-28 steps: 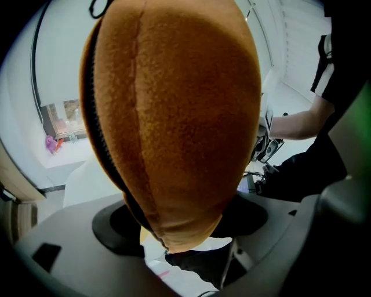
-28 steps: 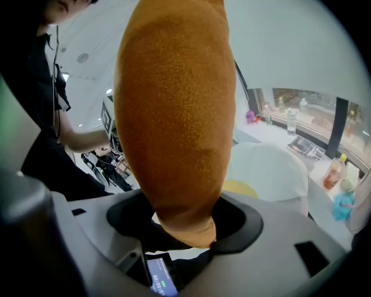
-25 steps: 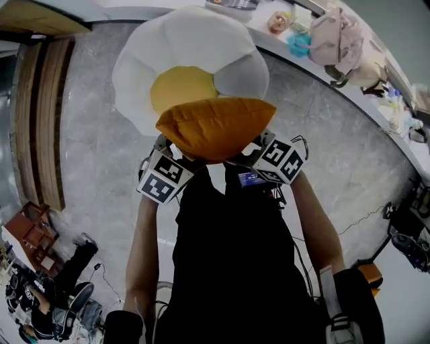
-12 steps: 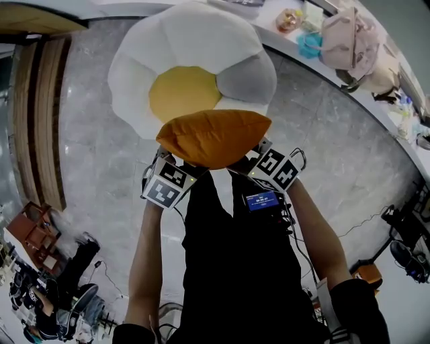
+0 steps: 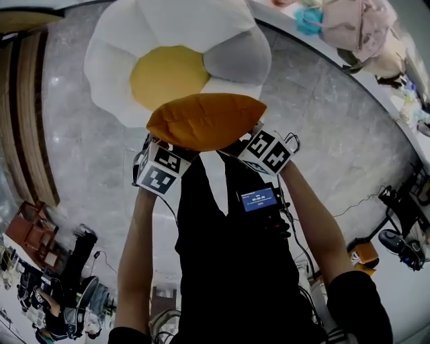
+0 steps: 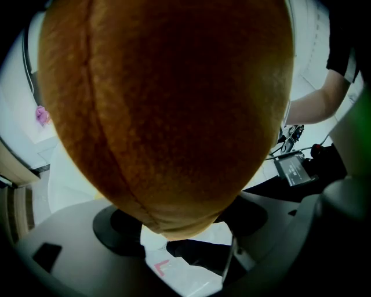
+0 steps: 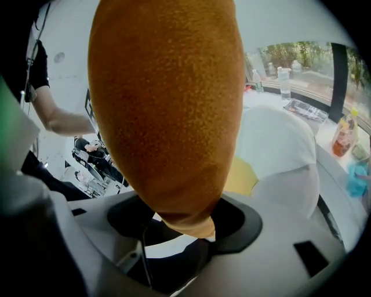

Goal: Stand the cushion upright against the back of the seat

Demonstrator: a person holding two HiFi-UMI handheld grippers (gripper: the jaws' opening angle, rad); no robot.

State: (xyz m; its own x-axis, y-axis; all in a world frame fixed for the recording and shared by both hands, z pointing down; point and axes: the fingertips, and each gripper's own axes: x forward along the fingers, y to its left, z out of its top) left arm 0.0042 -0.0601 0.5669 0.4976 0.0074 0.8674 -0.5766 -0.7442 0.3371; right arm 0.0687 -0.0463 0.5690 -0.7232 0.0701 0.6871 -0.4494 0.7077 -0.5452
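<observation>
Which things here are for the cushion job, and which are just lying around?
For the job: orange cushion, flower-shaped seat, left gripper, right gripper.
Just lying about: pink bag, teal container, both on the counter.

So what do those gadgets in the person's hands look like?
The left tool and right tool each have a grey plastic body topped by a white cube printed with black square markers. Thin black cables trail off them. The person wears black short sleeves.
</observation>
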